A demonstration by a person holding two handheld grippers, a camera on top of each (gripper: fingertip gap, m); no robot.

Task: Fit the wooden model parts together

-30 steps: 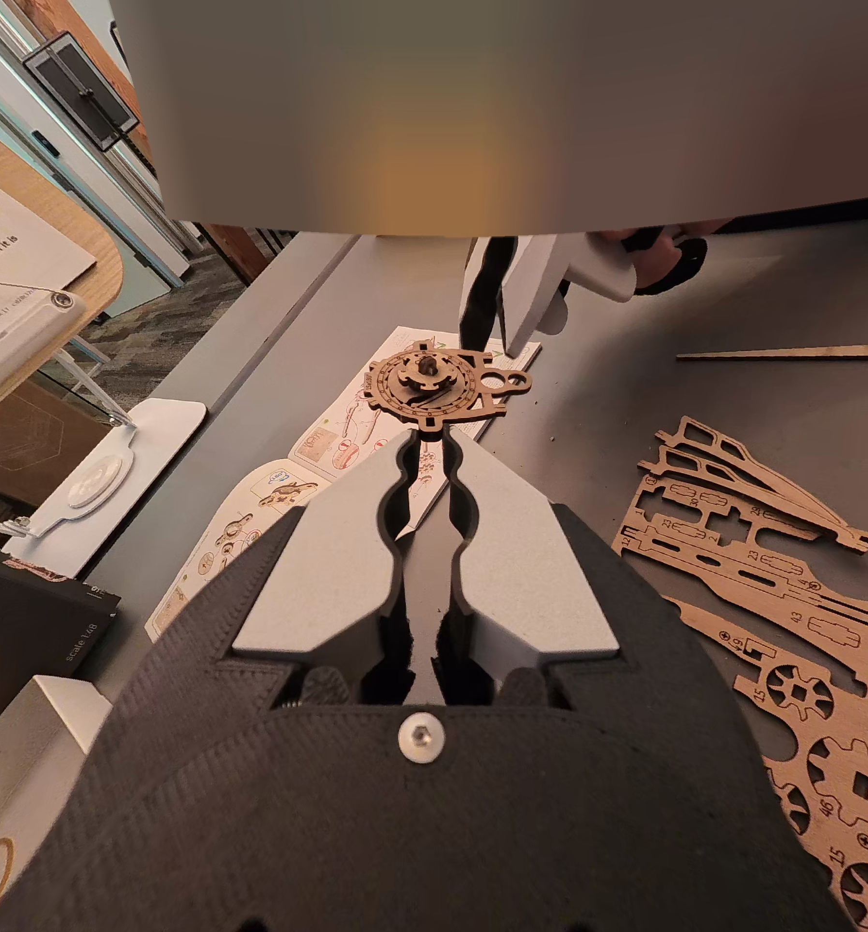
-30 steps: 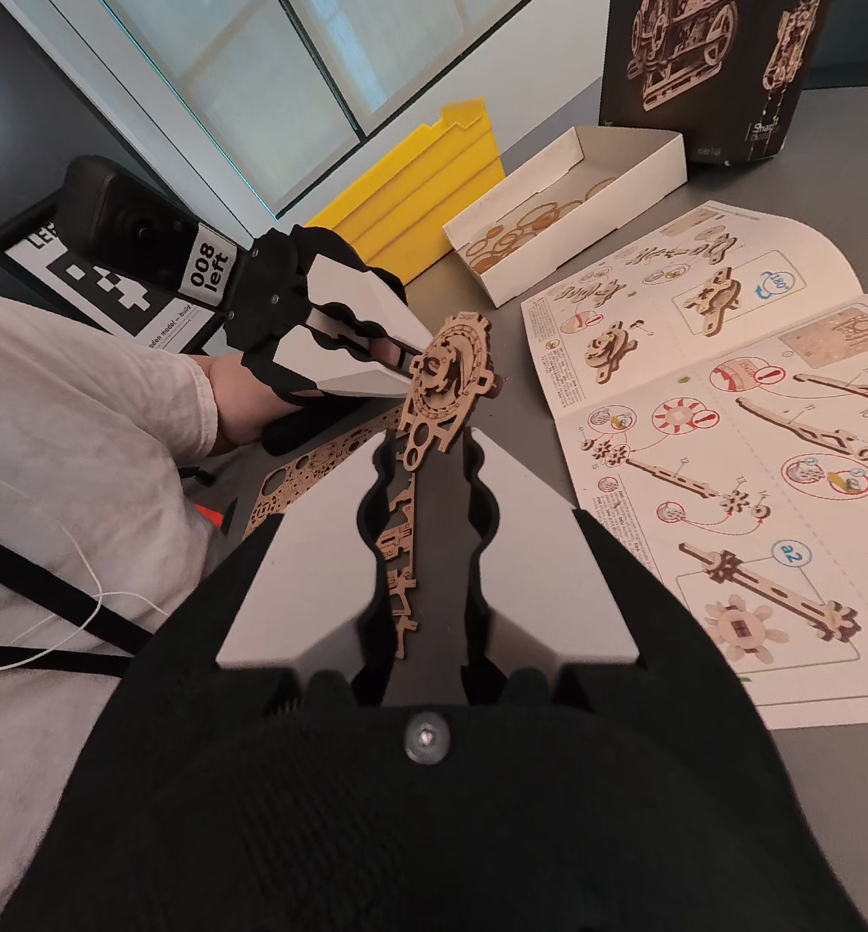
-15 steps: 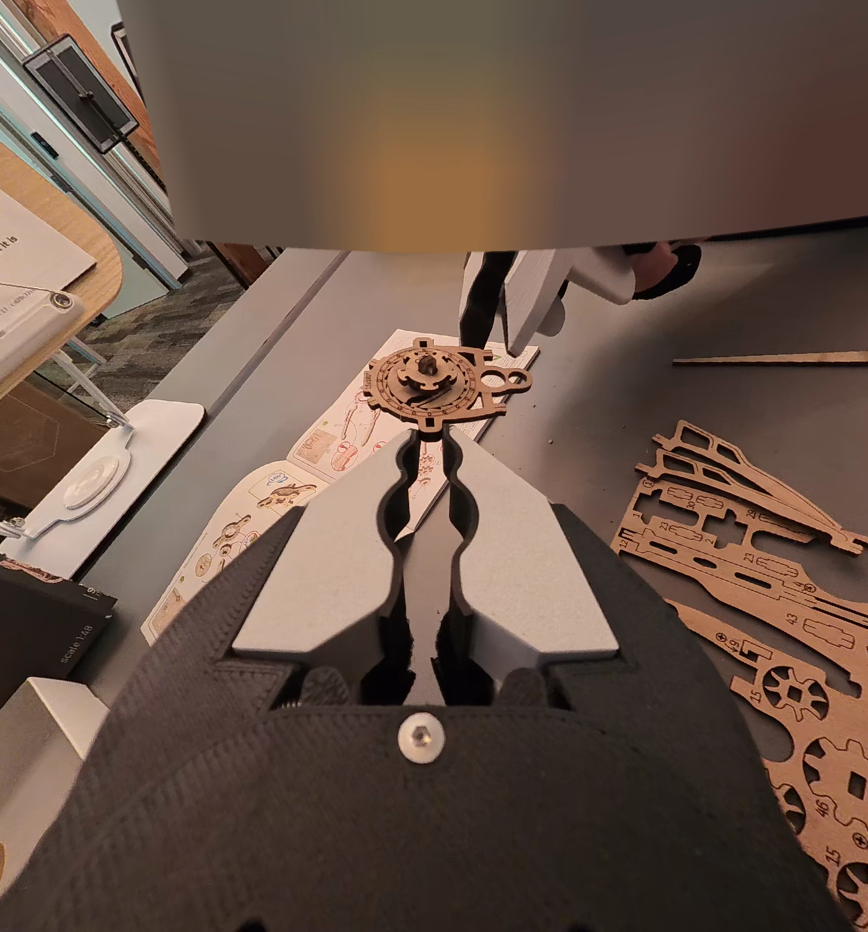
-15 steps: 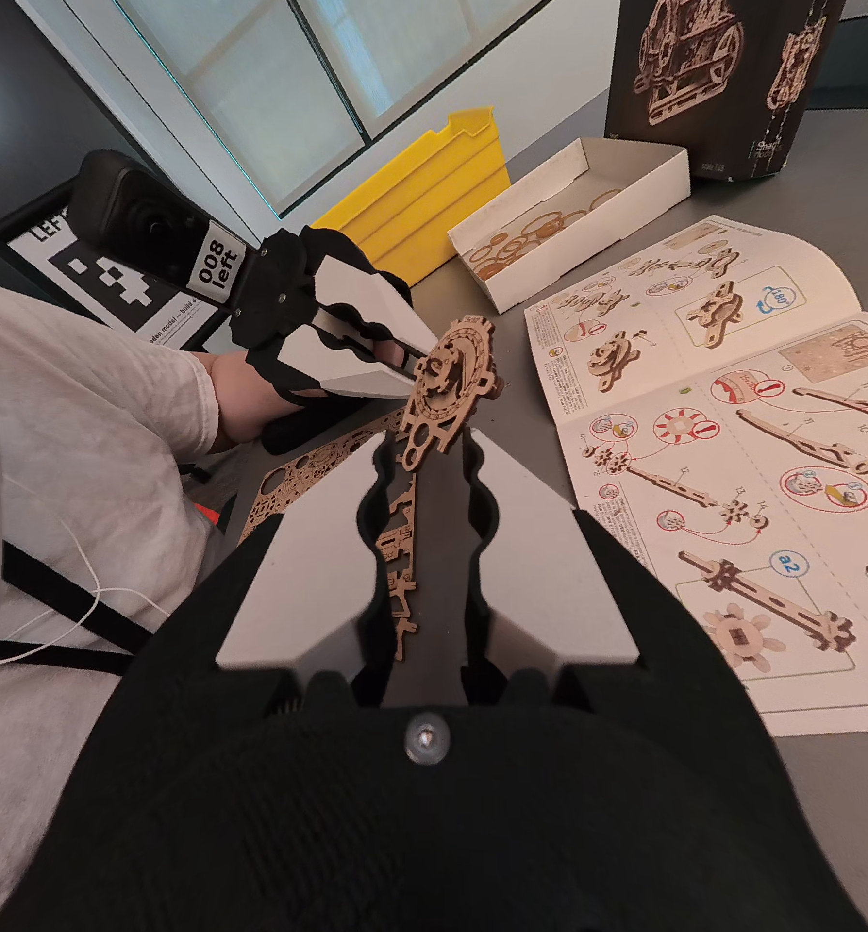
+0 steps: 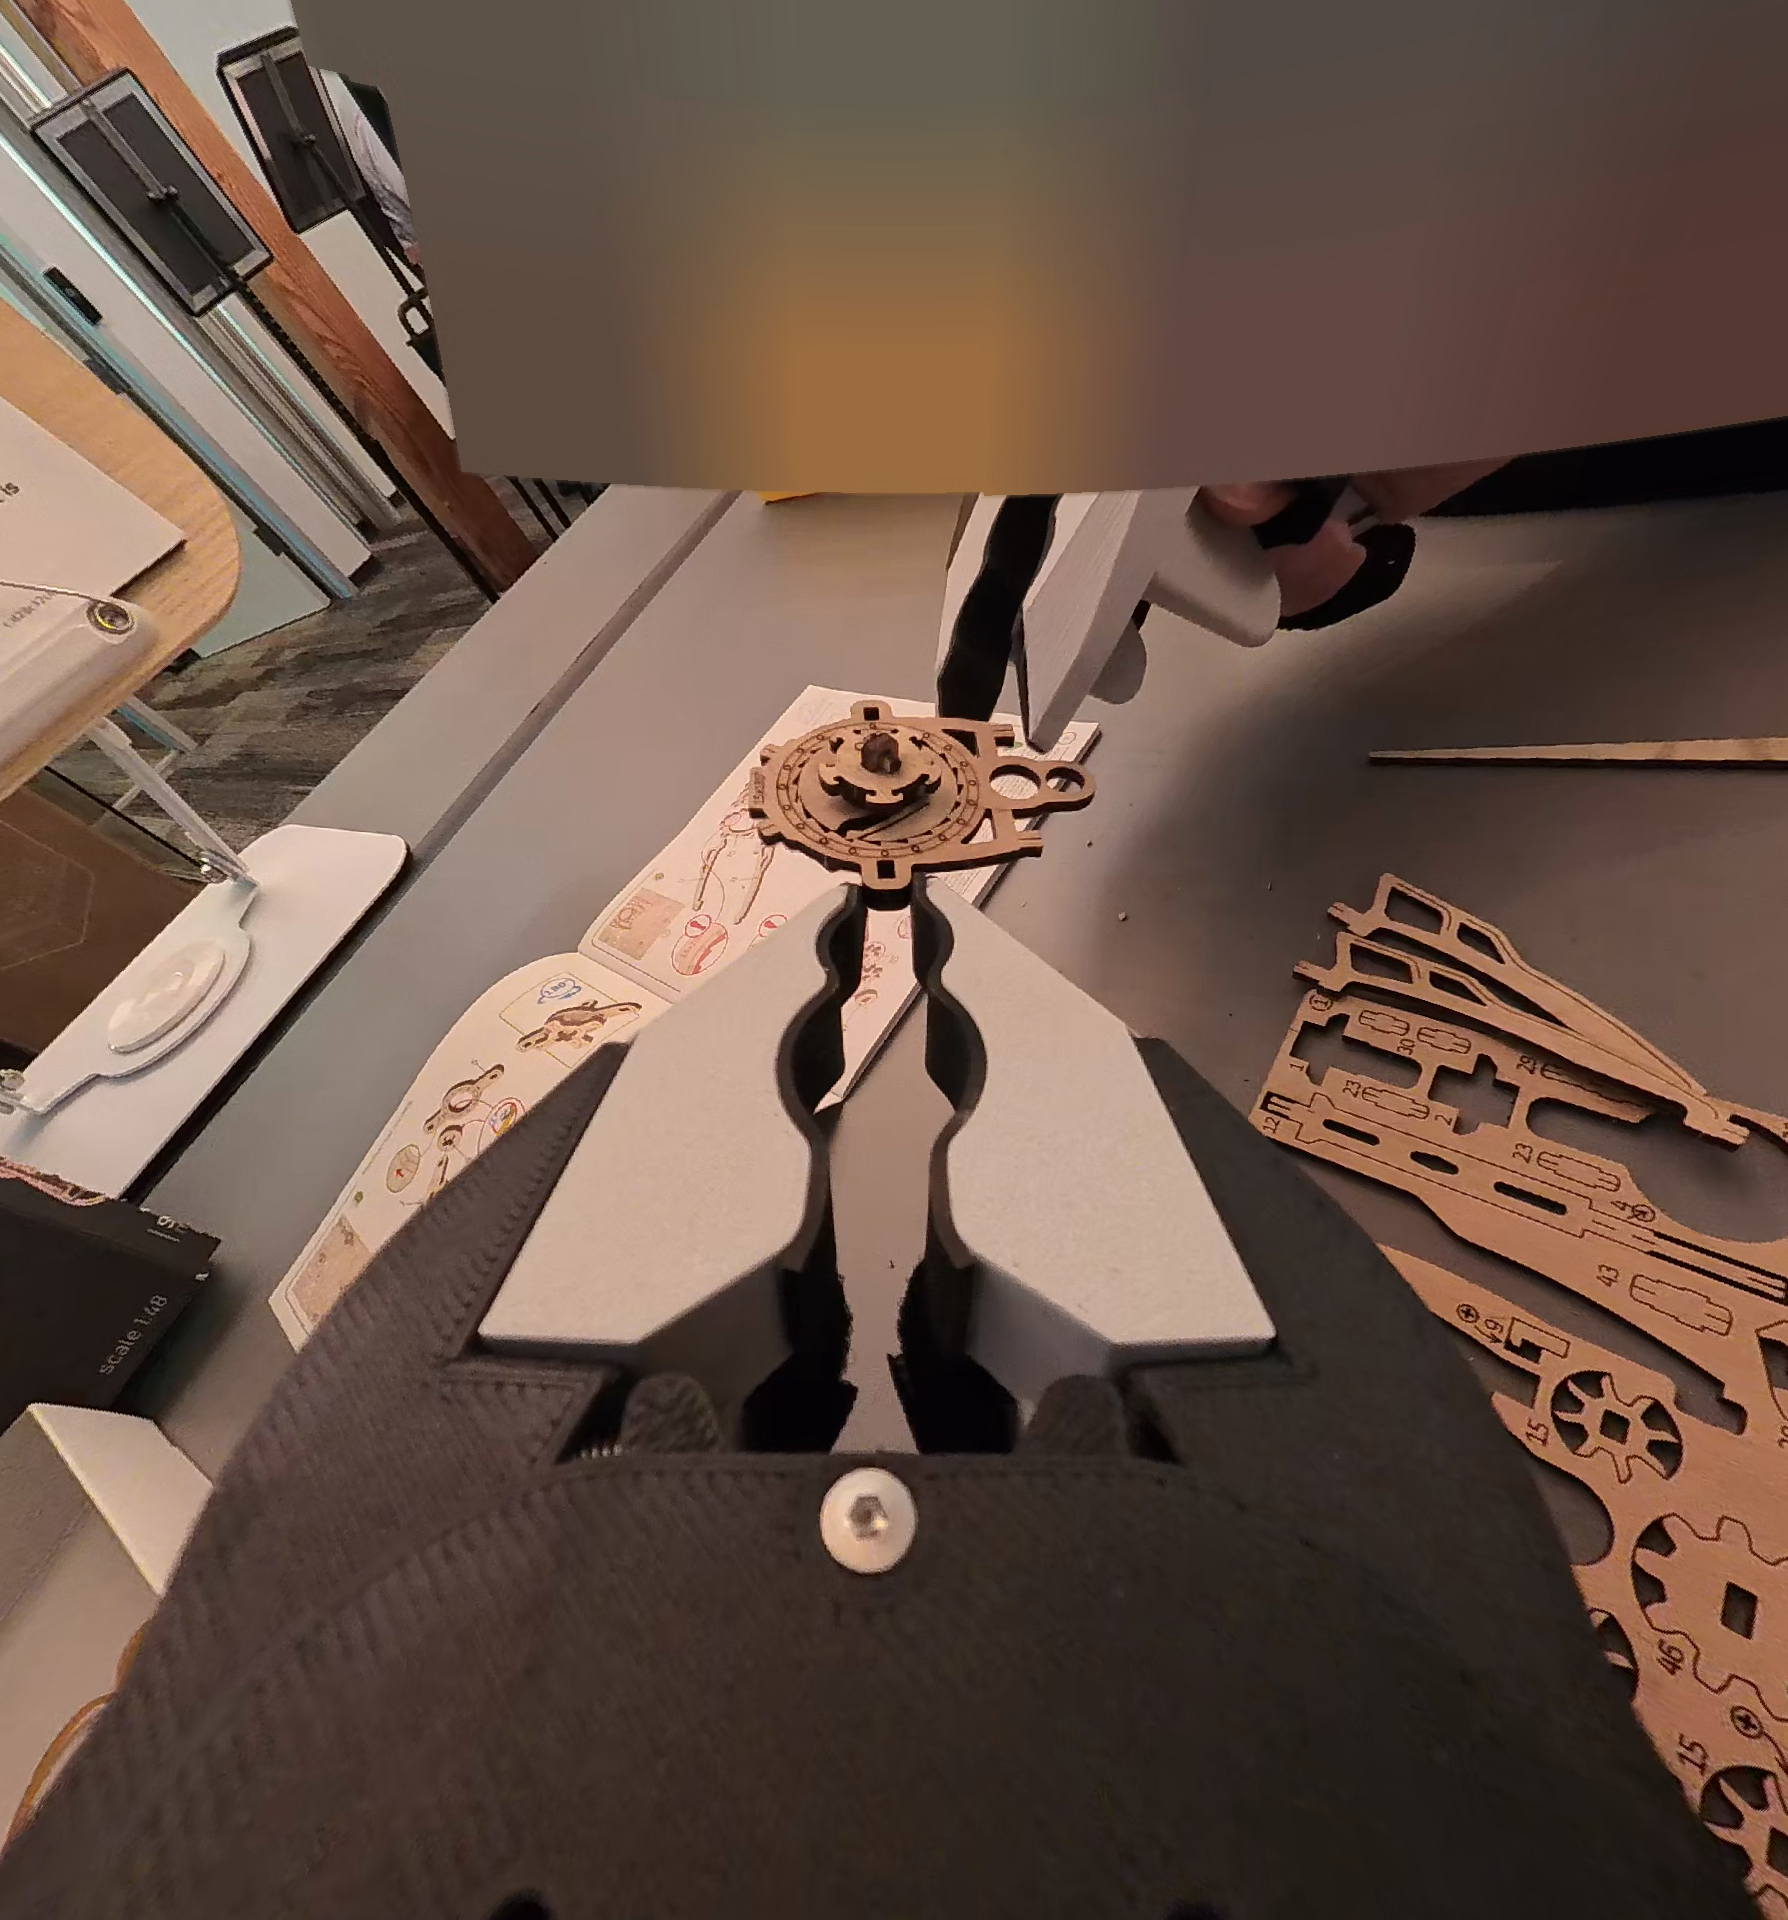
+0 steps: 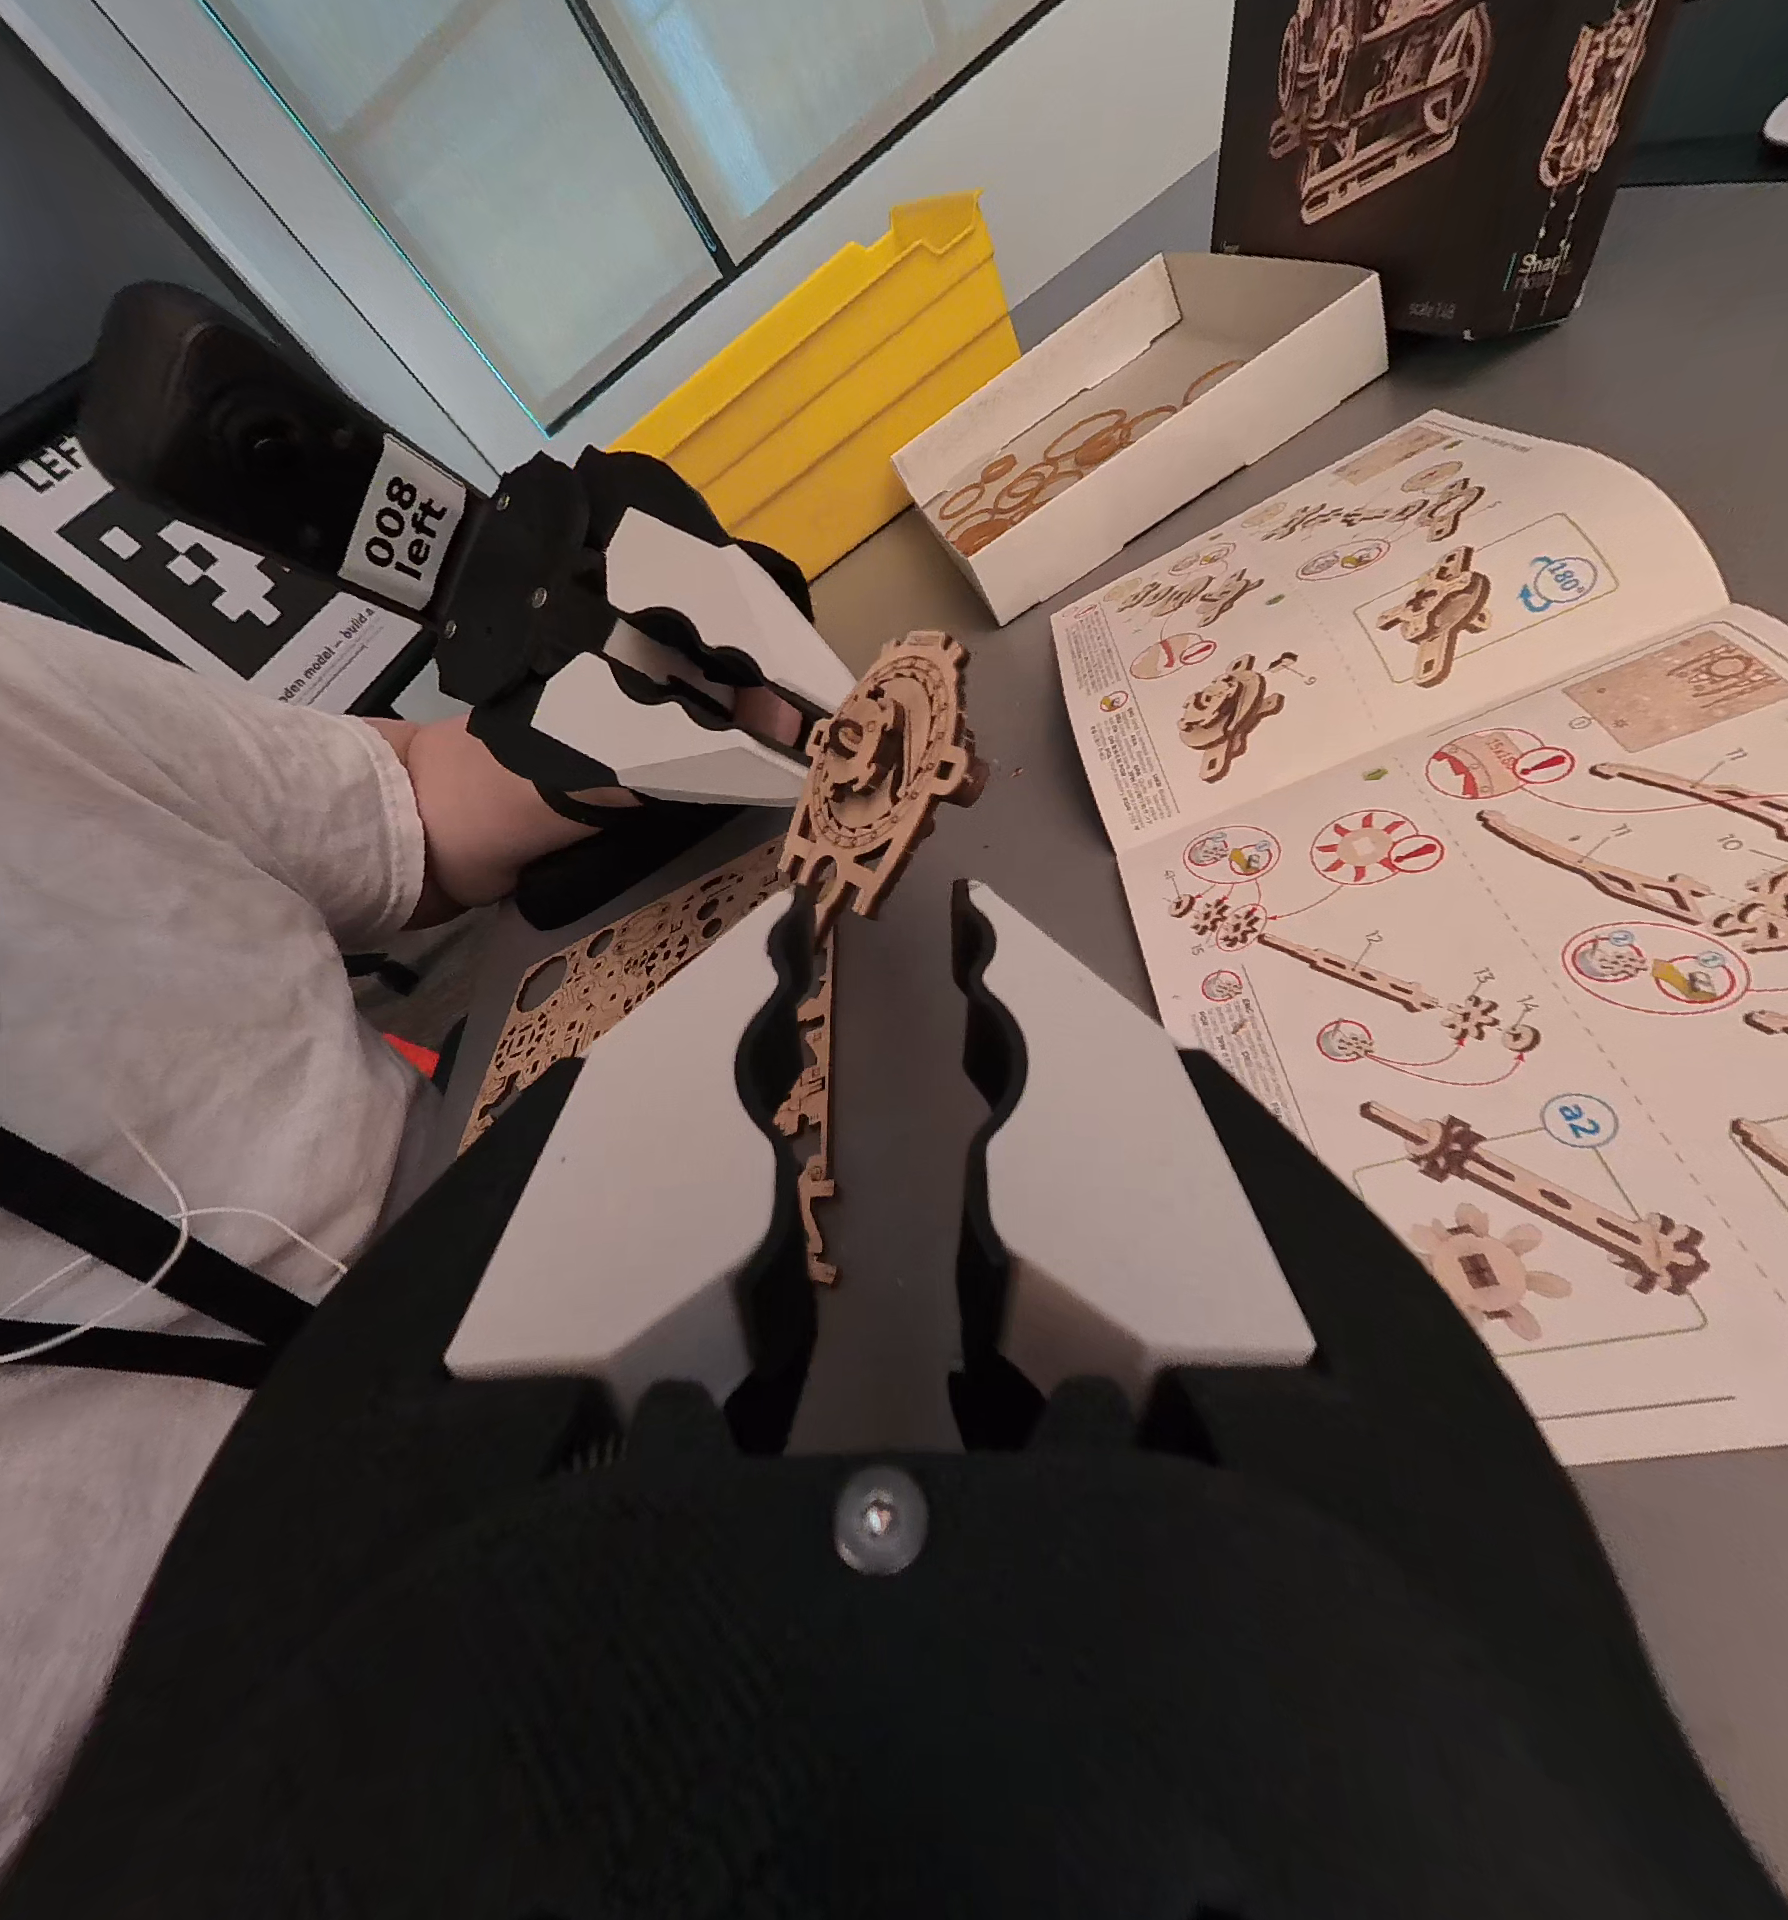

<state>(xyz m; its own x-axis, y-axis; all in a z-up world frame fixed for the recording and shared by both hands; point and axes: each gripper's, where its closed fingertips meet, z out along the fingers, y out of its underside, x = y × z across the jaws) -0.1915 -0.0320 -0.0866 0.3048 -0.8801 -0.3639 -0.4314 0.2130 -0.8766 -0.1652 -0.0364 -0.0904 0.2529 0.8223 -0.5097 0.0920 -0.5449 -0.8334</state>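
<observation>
Now letting go w/ right gripper (image 6: 874,899), jaws apart vs clamped earlier; left gripper (image 5: 882,896) still pinching wooden assembly (image 5: 900,798), jaws clamped on tab.

Left hand-held gripper (image 5: 885,902): fingers closed to a narrow gap, pinching at the very tips, held level and pointing forward. Right hand-held gripper (image 6: 874,894): fingers (image 6: 1066,1132) spread apart, nothing between them, tips tilted downward, near the left one.

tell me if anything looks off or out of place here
Nothing looks damaged or spilled. The round wooden assembly is pinched at its edge tab by the left gripper, above the instruction booklet. The right gripper is open beside it, not gripping.
</observation>
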